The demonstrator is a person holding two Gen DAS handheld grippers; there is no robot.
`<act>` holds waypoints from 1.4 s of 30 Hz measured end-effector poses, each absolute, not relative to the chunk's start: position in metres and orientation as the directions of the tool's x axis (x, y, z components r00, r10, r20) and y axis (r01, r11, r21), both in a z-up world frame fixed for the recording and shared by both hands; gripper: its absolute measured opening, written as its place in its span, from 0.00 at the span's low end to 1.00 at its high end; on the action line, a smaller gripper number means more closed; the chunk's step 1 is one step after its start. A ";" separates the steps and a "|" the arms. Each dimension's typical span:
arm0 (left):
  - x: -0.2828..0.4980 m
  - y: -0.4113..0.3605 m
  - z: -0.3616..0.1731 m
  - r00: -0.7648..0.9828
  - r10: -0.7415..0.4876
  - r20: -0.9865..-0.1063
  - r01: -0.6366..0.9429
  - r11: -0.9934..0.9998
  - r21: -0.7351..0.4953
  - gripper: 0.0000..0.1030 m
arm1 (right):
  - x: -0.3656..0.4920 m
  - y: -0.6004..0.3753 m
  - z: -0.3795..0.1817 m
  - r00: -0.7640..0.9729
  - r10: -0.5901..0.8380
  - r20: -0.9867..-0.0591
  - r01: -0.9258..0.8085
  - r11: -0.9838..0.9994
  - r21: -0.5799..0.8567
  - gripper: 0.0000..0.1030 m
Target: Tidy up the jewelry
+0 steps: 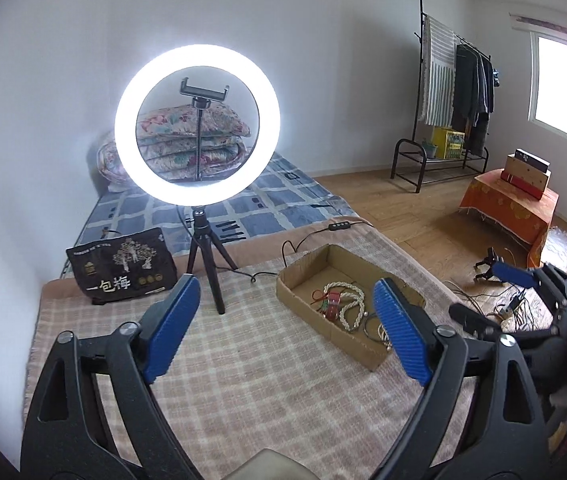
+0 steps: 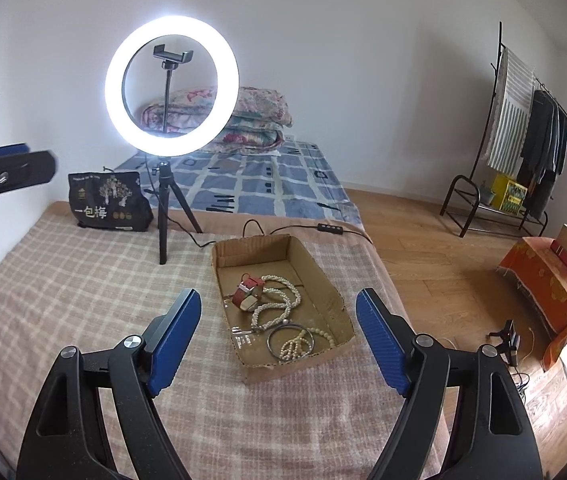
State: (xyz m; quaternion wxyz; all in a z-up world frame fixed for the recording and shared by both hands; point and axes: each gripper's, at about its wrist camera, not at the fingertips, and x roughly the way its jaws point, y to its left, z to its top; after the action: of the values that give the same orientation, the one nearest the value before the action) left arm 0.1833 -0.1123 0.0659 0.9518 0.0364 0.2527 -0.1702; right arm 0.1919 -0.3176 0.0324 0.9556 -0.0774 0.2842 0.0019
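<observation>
Blanket point(image 2: 83, 280) left of box point(image 2: 325, 280) free; tripod point(image 2: 163, 216) behind.

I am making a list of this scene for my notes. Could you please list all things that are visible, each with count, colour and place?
cardboard box: one, brown, open, on the plaid blanket
pearl necklace: one, white, in the box
watch: one, red strap, in the box
bangle: one, silver, in the box's near end
plaid blanket: one, beige, under everything
ring light: one, white, lit, on a black tripod behind the box
snack bag: one, black, left of the tripod
clothes rack: one, black, by the far wall
left gripper: blue pads, open, empty
right gripper: blue pads, open, empty
</observation>
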 end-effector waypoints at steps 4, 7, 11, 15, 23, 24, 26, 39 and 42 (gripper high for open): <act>0.156 -0.100 0.064 0.818 -0.308 -0.485 0.345 0.939 -0.014 0.94 | 0.181 -0.316 0.035 0.848 -0.036 -0.529 -0.046 0.989 -0.142 0.78; 0.138 -0.096 0.059 0.814 -0.309 -0.492 0.349 0.937 -0.012 0.94 | 0.175 -0.315 0.035 0.851 -0.033 -0.524 -0.045 0.990 -0.134 0.78; 0.120 -0.091 0.054 0.807 -0.320 -0.496 0.348 0.937 -0.038 0.94 | 0.170 -0.313 0.034 0.853 -0.029 -0.521 -0.045 0.991 -0.128 0.78; 0.105 -0.089 0.052 0.809 -0.323 -0.491 0.352 0.935 -0.036 0.94 | 0.164 -0.309 0.033 0.858 -0.030 -0.512 -0.046 0.990 -0.135 0.78; 0.092 -0.089 0.040 0.813 -0.309 -0.493 0.349 0.937 -0.012 0.95 | 0.157 -0.302 0.031 0.871 -0.031 -0.491 -0.050 0.987 -0.151 0.78; 0.092 -0.090 0.037 0.814 -0.303 -0.496 0.348 0.938 -0.003 0.98 | 0.157 -0.301 0.030 0.871 -0.033 -0.490 -0.051 0.986 -0.157 0.78; 0.091 -0.091 0.031 0.812 -0.299 -0.501 0.348 0.938 0.004 1.00 | 0.157 -0.300 0.027 0.871 -0.040 -0.490 -0.050 0.984 -0.168 0.78; 0.094 -0.093 0.023 0.804 -0.296 -0.516 0.352 0.936 0.012 1.00 | 0.163 -0.302 0.018 0.862 -0.031 -0.506 -0.054 0.987 -0.152 0.78; 0.096 -0.092 0.020 0.804 -0.293 -0.518 0.350 0.937 0.013 1.00 | 0.164 -0.302 0.017 0.861 -0.029 -0.508 -0.055 0.987 -0.150 0.78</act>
State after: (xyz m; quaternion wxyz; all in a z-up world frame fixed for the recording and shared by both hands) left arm 0.0955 -0.0922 0.0196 0.9481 0.0541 0.2635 -0.1695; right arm 0.1636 -0.3023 0.0175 0.9612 -0.0801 0.2639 0.0068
